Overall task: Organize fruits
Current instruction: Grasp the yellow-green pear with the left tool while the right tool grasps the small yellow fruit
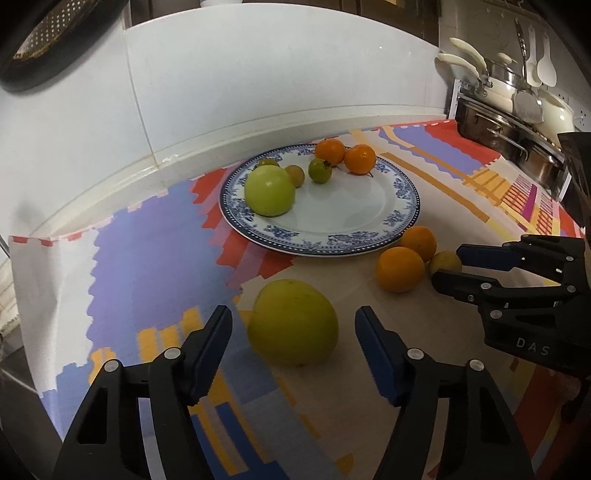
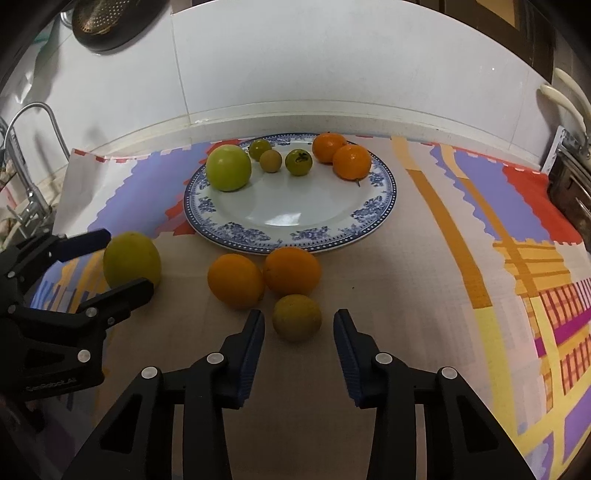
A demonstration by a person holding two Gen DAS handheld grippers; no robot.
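A blue-patterned plate (image 1: 369, 206) (image 2: 332, 206) holds a green apple (image 1: 269, 190) (image 2: 228, 168), two oranges (image 1: 360, 158) (image 2: 351, 161), and three small green-brown fruits (image 1: 320, 170) (image 2: 298, 161). On the cloth lie a large yellow-green fruit (image 1: 293, 326) (image 2: 132, 264), two oranges (image 1: 400, 269) (image 2: 235, 280) and a small yellowish fruit (image 1: 445, 263) (image 2: 296, 316). My left gripper (image 1: 293, 325) (image 2: 127, 260) is open, its jaws either side of the large fruit. My right gripper (image 2: 299, 325) (image 1: 448, 264) is open around the small yellowish fruit.
A colourful cloth (image 1: 147, 266) (image 2: 461, 258) covers the counter against a white tiled wall. Steel pots and utensils (image 1: 517, 110) stand at the right. A tap (image 2: 26, 155) and sink sit at the left. A dark colander (image 2: 107, 22) hangs on the wall.
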